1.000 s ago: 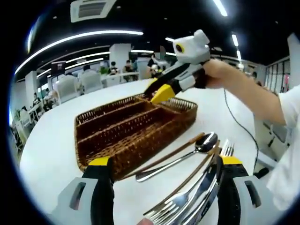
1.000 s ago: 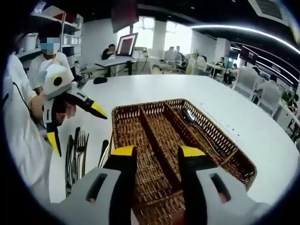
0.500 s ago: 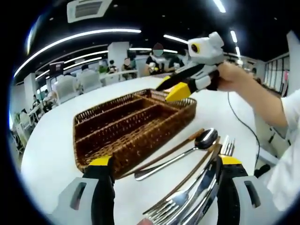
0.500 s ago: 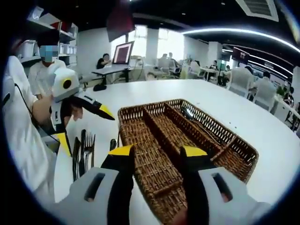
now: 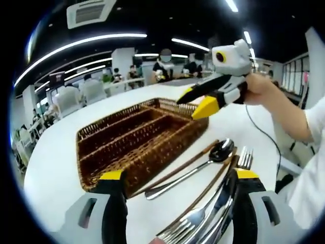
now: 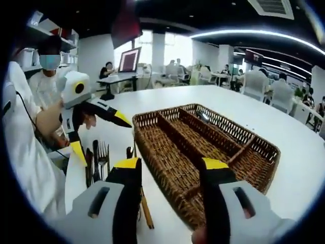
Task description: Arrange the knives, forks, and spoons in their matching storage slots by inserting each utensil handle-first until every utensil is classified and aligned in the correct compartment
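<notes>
The right gripper (image 5: 203,101) has drifted right, off the brown woven wicker tray (image 5: 137,142). Both grippers' jaws gape empty. Steel cutlery (image 5: 203,168) lies lower right on the white worktop (image 5: 56,168); next comes a pick.

Rough woven wicker tray (image 5: 137,147), glossy metal spoon (image 5: 203,162), smooth white table (image 5: 56,168).
</notes>
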The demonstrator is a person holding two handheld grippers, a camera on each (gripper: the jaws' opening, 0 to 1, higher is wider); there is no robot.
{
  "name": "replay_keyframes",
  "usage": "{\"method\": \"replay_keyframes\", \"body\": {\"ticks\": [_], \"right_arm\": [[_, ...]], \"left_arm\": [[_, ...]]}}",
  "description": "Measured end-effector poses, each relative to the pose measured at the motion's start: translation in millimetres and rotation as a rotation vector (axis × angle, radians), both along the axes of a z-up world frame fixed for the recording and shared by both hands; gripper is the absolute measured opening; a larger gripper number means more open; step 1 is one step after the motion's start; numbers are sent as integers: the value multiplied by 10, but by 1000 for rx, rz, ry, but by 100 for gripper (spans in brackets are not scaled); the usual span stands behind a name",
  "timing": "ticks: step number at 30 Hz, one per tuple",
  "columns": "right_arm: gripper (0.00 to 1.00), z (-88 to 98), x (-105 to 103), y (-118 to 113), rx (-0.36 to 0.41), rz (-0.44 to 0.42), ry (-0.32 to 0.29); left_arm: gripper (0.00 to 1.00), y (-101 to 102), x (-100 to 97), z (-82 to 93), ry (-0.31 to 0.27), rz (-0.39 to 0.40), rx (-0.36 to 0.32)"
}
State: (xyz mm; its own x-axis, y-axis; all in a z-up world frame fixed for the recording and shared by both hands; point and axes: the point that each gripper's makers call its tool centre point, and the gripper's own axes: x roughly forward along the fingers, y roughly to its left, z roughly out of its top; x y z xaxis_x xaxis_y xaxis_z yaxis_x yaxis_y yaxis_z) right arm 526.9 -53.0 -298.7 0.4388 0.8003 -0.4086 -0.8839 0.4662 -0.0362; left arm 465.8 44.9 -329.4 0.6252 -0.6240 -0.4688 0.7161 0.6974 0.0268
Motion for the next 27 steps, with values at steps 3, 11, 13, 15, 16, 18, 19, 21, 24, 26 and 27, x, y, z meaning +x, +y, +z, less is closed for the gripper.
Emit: {"method": "replay_keyframes", "body": {"ticks": [3,11,13,15,16,18,19,21,24,26,27], "right_arm": [[49,-21,-49,-33,16,-15,4],[54,-27,-271,-108,53,-61,-2],[55,-36,-314,-126,55,-67,-3],[55,-60,-365,-148,60,-79,1],[55,-64,-362,-149,62,-80,3],[55,-76,-368,-164,67,-87,10],[55,-91,-385,-185,69,-94,12],[56,-106,-419,-198,76,-104,17],[57,-113,-438,-236,81,-116,19],[58,-127,-479,-253,80,-121,20],[59,-132,-496,-259,80,-122,22]], "left_arm": [[81,11,2,-6,0,-4,6],[79,-20,17,-30,-11,-25,34],[79,-32,17,-24,-15,-31,36],[78,-39,21,-24,-18,-36,43],[78,-42,23,-25,-20,-39,47],[76,-50,21,-31,-21,-47,53],[76,-59,23,-37,-21,-52,55],[75,-70,25,-46,-21,-58,60],[74,-86,27,-54,-25,-67,71],[74,-95,28,-53,-27,-73,76],[73,-99,29,-50,-29,-76,78]]}}
